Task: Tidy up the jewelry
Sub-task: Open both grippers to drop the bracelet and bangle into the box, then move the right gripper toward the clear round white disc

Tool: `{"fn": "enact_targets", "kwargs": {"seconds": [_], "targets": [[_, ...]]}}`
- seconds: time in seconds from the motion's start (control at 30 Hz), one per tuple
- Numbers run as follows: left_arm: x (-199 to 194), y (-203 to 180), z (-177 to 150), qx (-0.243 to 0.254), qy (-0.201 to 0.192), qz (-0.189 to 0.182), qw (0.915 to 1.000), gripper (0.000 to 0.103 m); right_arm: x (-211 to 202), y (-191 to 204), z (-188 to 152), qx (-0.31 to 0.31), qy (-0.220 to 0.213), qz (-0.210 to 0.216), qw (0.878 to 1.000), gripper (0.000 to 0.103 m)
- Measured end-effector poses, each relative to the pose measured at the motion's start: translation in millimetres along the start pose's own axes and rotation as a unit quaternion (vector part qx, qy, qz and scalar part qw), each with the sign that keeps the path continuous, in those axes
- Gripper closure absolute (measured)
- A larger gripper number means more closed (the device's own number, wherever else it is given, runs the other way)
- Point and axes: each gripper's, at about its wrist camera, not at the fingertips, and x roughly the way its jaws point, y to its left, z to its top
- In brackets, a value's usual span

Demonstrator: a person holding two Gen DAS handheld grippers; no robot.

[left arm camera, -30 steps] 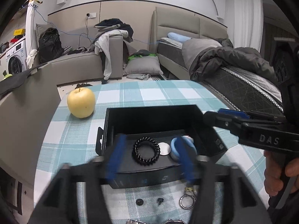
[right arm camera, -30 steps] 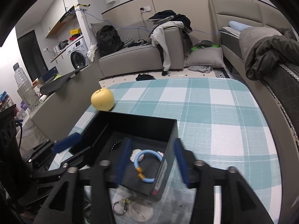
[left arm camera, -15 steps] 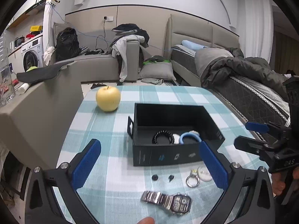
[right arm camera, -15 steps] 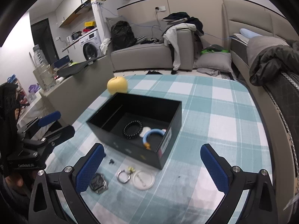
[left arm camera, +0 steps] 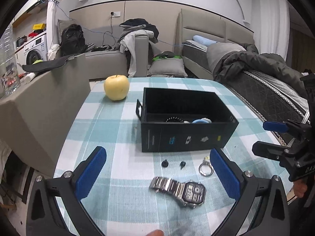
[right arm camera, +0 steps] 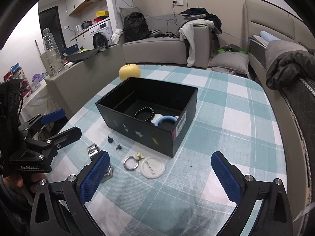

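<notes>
A black open box [left arm camera: 189, 135] [right arm camera: 137, 125] stands on the checked tablecloth. In it lie a black bead bracelet [right arm camera: 144, 113], a blue bangle [right arm camera: 166, 120] and a white disc [right arm camera: 158, 116]. In front of it lie a steel watch [left arm camera: 182, 189], a metal ring [left arm camera: 205, 169] [right arm camera: 130, 162], two small black studs [left arm camera: 165, 163] [right arm camera: 110, 139] and a clear round lid with a pin [right arm camera: 153, 166]. My left gripper [left arm camera: 157, 173] is open and empty above the watch. My right gripper [right arm camera: 160, 179] is open and empty near the lid.
A yellow apple [left arm camera: 116, 87] [right arm camera: 130, 72] sits behind the box at the table's far left. A grey sofa back [left arm camera: 39, 98] borders the left table edge, a bed [left arm camera: 275, 94] the right. A water bottle [right arm camera: 51, 53] stands on the ledge.
Both grippers have opened wide and drawn back from the box toward the near table edge. The watch and loose pieces in front of the box have come into view.
</notes>
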Motion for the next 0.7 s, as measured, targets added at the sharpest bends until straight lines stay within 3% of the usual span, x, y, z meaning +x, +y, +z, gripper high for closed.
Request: {"fn": "enact_targets", "kwargs": {"seconds": [0.2,0.53,0.7], "targets": [[1,-4,-7,0.024,0.013,0.01,0.9996,0.001,9,3,-3,-0.013,0.026,-0.007,1.0,0.0],[11,-12,-23,0.049,0.056,-0.025,0.9969,0.001,23,6,-8,-0.022,0.057,-0.018,0.998,0.0],[15,-18,-27,0.063,0.067,-0.023,0.9955,0.001,25,8,-7,-0.027,0.061,-0.017,0.998,0.0]]}}
